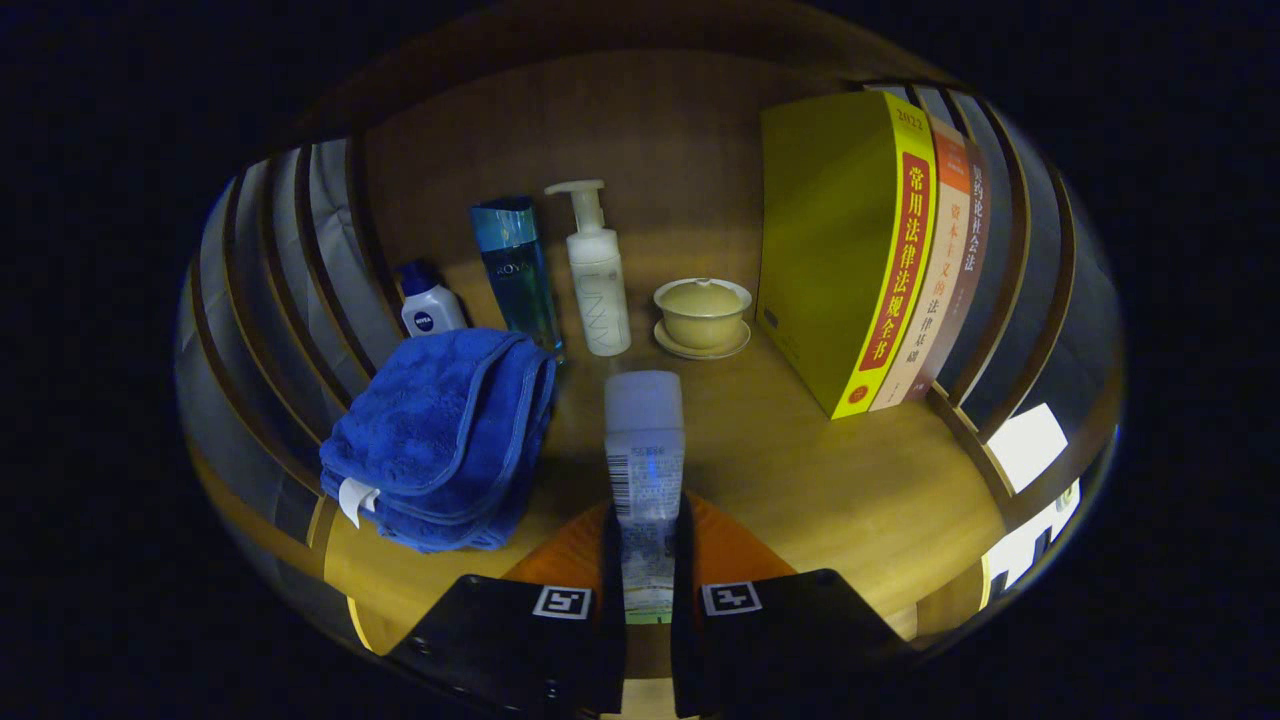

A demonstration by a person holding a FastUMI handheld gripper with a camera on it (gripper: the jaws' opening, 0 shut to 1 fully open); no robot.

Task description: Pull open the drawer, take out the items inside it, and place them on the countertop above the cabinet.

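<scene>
Gripper view: a translucent white labelled plastic tube (644,450) is clamped between both fingers of the gripper (647,560) above the wooden countertop (830,480), right of a folded blue towel (440,435), so placement is judged pending.

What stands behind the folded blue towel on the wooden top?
Behind the blue towel stand a small white bottle and a tall blue bottle; their bases are covered by it. The tool is shut on a clear tube.
</scene>
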